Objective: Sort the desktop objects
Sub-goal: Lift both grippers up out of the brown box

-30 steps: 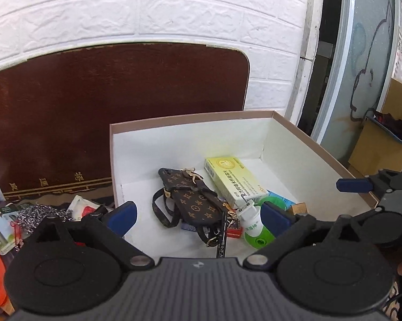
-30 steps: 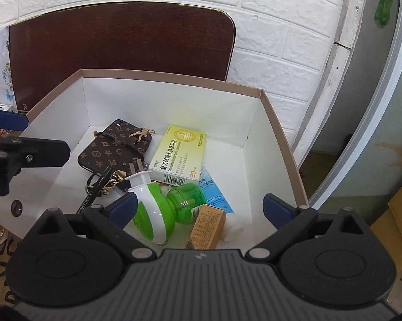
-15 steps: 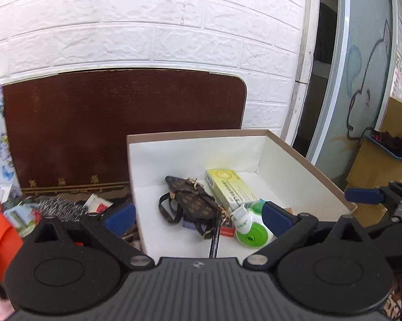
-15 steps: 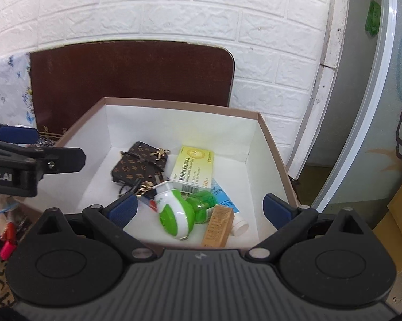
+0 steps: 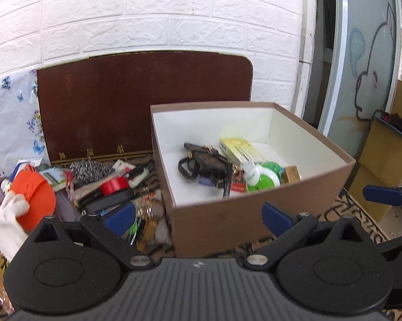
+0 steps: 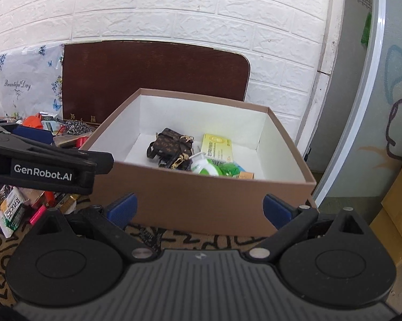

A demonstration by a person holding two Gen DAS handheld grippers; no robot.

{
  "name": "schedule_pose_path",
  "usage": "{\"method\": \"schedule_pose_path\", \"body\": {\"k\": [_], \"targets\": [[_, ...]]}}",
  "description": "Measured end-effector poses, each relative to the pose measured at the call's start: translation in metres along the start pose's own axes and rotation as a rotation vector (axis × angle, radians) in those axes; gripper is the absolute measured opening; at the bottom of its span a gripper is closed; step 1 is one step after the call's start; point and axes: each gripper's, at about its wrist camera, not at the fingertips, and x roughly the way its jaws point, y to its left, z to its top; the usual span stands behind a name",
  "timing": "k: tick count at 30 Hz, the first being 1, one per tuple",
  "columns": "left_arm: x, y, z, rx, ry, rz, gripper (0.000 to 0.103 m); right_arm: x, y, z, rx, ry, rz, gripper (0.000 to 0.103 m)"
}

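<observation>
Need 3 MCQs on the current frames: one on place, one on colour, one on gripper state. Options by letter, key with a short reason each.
1. Where does the yellow medicine carton lie?
A. inside the brown box
B. on the patterned mat left of the box
C. between the left gripper's fingers

2. What colour is the roll of tape in the clutter left of the box?
A. blue
B. red
C. white

3. How do the left gripper and right gripper stand?
A. both shut on items
B. left shut, right open
C. both open and empty

Key: 1 A, the carton rests on the box's white floor beside the monogram pouch. 2 B, the roll is plainly red. 3 C, each pair of blue pads stands wide apart with nothing between.
</observation>
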Motion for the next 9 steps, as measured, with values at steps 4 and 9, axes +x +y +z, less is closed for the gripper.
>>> {"method": "schedule_pose_path", "body": {"k": [4, 9], "targets": [[-0.009, 0.002, -0.012, -0.010, 0.000, -0.020, 0.103, -0.004, 0.007, -0.013, 0.033, 0.019, 0.001, 0.098], [-0.016, 0.001, -0.019, -0.007, 0.014, -0.025, 0.103, -0.007, 0.016, -0.024, 0.058, 0.038, 0.014, 0.098]]}}
